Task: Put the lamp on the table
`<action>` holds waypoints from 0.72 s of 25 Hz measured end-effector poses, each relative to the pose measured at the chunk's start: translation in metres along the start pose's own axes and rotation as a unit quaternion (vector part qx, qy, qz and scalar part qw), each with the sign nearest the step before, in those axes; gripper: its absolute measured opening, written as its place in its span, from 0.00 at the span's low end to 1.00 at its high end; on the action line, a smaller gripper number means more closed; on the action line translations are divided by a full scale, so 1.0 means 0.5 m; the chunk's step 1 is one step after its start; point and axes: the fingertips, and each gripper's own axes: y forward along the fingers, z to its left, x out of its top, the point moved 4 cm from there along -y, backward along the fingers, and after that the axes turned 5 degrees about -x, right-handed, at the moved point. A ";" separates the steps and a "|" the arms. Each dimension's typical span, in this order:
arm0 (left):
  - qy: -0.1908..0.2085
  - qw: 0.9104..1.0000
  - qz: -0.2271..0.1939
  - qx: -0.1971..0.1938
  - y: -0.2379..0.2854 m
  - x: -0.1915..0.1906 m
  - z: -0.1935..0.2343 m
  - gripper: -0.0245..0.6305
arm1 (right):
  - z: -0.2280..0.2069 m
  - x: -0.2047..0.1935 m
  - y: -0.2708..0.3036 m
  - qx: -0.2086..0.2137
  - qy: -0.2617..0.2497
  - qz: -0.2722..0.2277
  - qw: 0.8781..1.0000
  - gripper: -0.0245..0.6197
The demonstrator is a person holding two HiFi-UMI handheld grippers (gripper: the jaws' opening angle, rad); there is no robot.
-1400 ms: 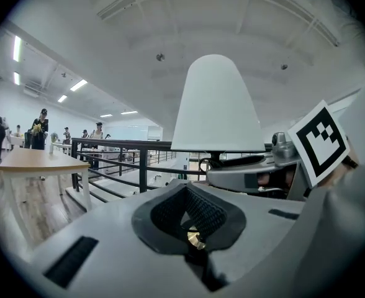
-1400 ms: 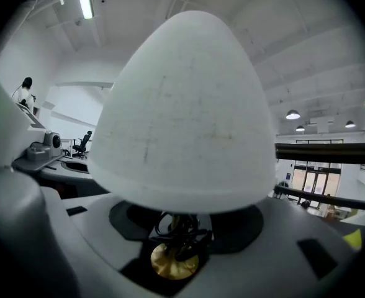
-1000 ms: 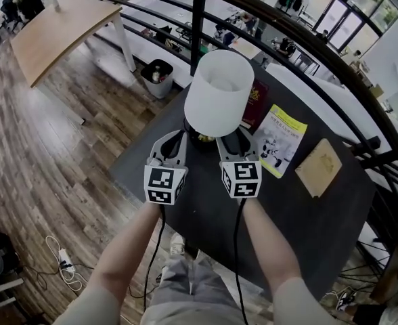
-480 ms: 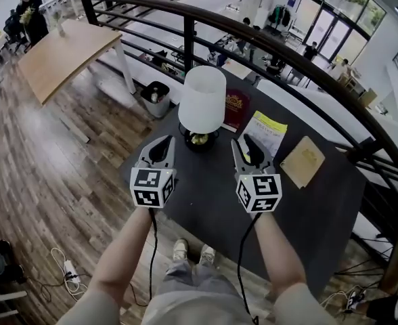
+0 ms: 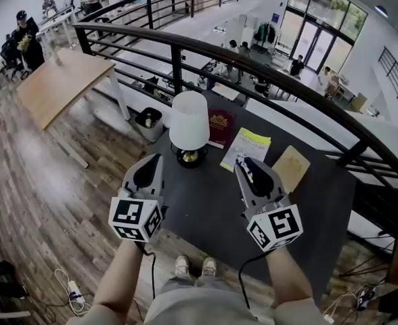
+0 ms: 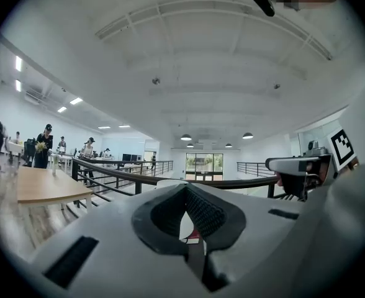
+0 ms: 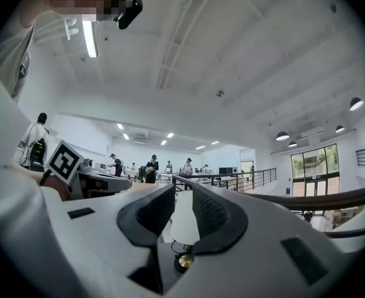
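Observation:
The lamp (image 5: 189,119), with a white shade and a dark base with a brass centre, stands upright on the dark table (image 5: 206,202) near its far left edge. Neither gripper touches it. My left gripper (image 5: 156,161) hovers over the table's near left side, short of the lamp, its fingertips together. My right gripper (image 5: 244,165) hovers to the right, its jaws closing with nothing between them. In the left gripper view the left gripper (image 6: 185,190) shows the lamp (image 6: 184,225) beyond its tips. In the right gripper view the lamp (image 7: 182,219) stands beyond the gap of the right gripper (image 7: 182,194).
A red book (image 5: 219,124), a yellow-green booklet (image 5: 245,147) and a tan notebook (image 5: 290,168) lie on the table behind and right of the lamp. A black railing (image 5: 253,70) runs along the far edge. A bin (image 5: 147,122) and a wooden desk (image 5: 60,83) stand at the left.
Both grippers have pulled back from the lamp's base toward me and spread apart. The lamp stays standing on the table. The right jaws have narrowed.

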 end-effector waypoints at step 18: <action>0.034 0.998 -0.017 -0.051 -0.131 -0.042 -0.149 0.04 | 0.073 -0.059 -0.130 0.012 0.016 0.040 0.999 0.06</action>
